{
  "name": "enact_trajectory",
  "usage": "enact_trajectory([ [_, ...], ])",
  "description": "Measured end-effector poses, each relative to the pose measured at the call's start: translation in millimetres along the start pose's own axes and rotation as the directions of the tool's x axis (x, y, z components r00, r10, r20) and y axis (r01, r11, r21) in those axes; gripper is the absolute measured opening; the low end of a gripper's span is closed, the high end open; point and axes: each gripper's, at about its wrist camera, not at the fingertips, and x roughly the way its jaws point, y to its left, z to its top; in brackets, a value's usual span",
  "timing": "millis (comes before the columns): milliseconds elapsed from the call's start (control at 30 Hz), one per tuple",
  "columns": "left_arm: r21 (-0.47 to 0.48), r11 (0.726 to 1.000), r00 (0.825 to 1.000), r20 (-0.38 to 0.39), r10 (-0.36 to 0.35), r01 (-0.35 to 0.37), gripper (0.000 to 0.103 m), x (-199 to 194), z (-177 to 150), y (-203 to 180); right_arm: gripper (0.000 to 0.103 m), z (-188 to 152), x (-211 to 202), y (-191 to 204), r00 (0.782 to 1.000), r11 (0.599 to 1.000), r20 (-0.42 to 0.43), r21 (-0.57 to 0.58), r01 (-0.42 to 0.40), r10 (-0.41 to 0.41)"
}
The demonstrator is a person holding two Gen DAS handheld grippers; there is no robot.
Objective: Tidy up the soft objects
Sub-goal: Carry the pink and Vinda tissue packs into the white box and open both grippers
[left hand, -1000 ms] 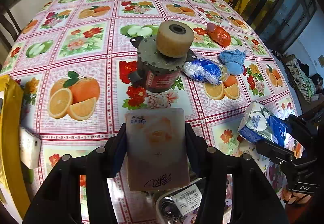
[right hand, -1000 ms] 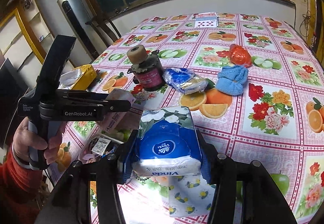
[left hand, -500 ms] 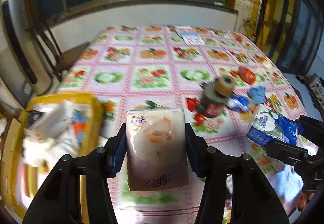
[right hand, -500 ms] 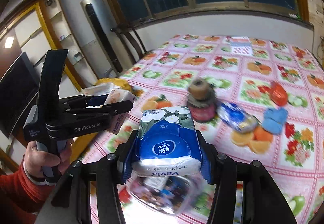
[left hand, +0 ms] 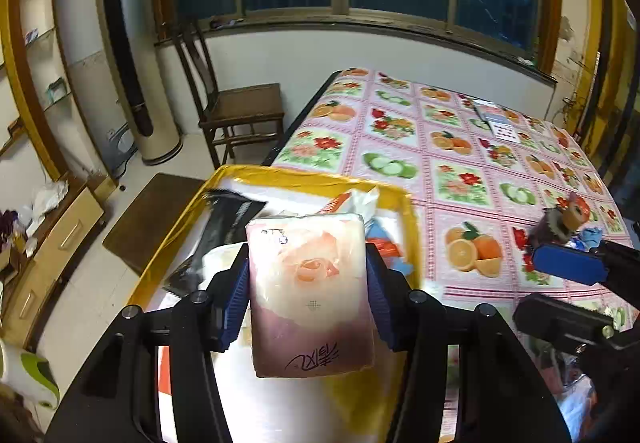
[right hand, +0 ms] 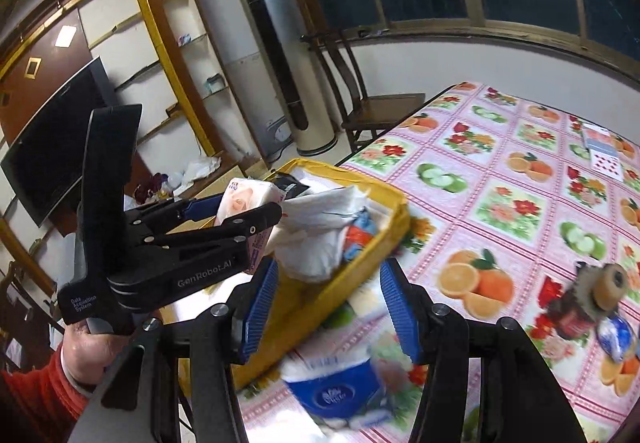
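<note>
left gripper (left hand: pixel 307 295): we've got its blue pads clamped on both sides of a tissue pack
tissue pack (left hand: pixel 308 291): pink and white with a rose print, held upright over the yellow box
yellow box (left hand: pixel 316 179): sits at the table's near-left corner, stuffed with white bags and a black packet (left hand: pixel 224 227)
table (left hand: pixel 440 163): fruit-and-flower cloth, playing cards (left hand: pixel 498 121) far back
right gripper (left hand: pixel 568 287): pokes in at our right edge, blue pad showing, nothing visible between its fingers
background: wooden chair (left hand: pixel 236 111) and tall standing air conditioner (left hand: pixel 132 55) by the window

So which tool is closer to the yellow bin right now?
Left. The left tool holds a pink tissue pack right over the yellow bin; the right tool is open beside it, near the table edge.
</note>
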Motion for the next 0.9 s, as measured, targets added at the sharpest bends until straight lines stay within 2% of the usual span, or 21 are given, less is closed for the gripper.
enact_trajectory([
  [100, -0.029, 1.0, 1.0, -0.023, 0.0, 0.0, 0.051, 8, -7, 19, 0.056, 3, 12, 11, 0.999, 1.0, -0.033, -0.014, 0.011, -0.011],
  [167, -0.05, 0.999, 0.999, -0.034, -0.004, 0.002, 0.051, 13, -10, 29, 0.058, -2, 19, 12, 0.995, 1.0, -0.098, -0.022, 0.013, -0.015],
  [233, -0.067, 0.998, 0.999, -0.036, -0.006, 0.003, 0.051, 16, -13, 37, 0.075, -14, 25, 12, 0.986, 0.999, -0.167, -0.033, 0.018, -0.023],
  [267, -0.075, 0.997, 0.999, -0.04, -0.008, 0.005, 0.051, 18, -15, 40, 0.078, -21, 29, 12, 0.978, 0.998, -0.204, -0.051, 0.02, -0.03],
  [333, -0.093, 0.996, 0.998, -0.052, -0.021, 0.016, 0.051, 24, -16, 44, 0.079, -38, 39, 18, 0.962, 0.99, -0.267, -0.138, 0.026, -0.063],
  [433, -0.086, 0.996, 0.998, -0.063, -0.029, 0.023, 0.051, 28, -19, 40, 0.079, -65, 58, 32, 0.926, 0.942, -0.34, -0.334, 0.046, -0.166],
  [500, -0.071, 0.997, 0.998, -0.06, -0.028, 0.023, 0.051, 26, -20, 38, 0.079, -76, 68, 31, 0.916, 0.915, -0.356, -0.402, 0.03, -0.186],
  [533, -0.066, 0.998, 0.998, -0.06, -0.029, 0.025, 0.051, 26, -20, 38, 0.079, -79, 73, 28, 0.912, 0.915, -0.373, -0.403, 0.008, -0.172],
  [600, -0.06, 0.998, 0.998, -0.06, -0.027, 0.023, 0.051, 26, -21, 37, 0.076, -80, 78, 19, 0.91, 0.932, -0.398, -0.362, -0.034, -0.121],
  [633, -0.059, 0.998, 0.998, -0.059, -0.026, 0.023, 0.051, 26, -21, 38, 0.065, -79, 80, 13, 0.906, 0.946, -0.413, -0.32, -0.055, -0.087],
  [667, -0.059, 0.998, 0.998, -0.061, -0.028, 0.024, 0.051, 26, -21, 39, 0.058, -79, 80, 9, 0.902, 0.958, -0.429, -0.276, -0.075, -0.052],
  [833, -0.071, 0.997, 0.997, -0.068, -0.043, 0.038, 0.051, 26, -19, 44, 0.048, -85, 69, 8, 0.901, 0.959, -0.432, -0.272, -0.076, -0.051],
  [900, -0.067, 0.997, 0.998, -0.057, -0.041, 0.037, 0.051, 22, -18, 44, 0.051, -85, 58, 9, 0.908, 0.956, -0.417, -0.275, -0.102, -0.023],
])
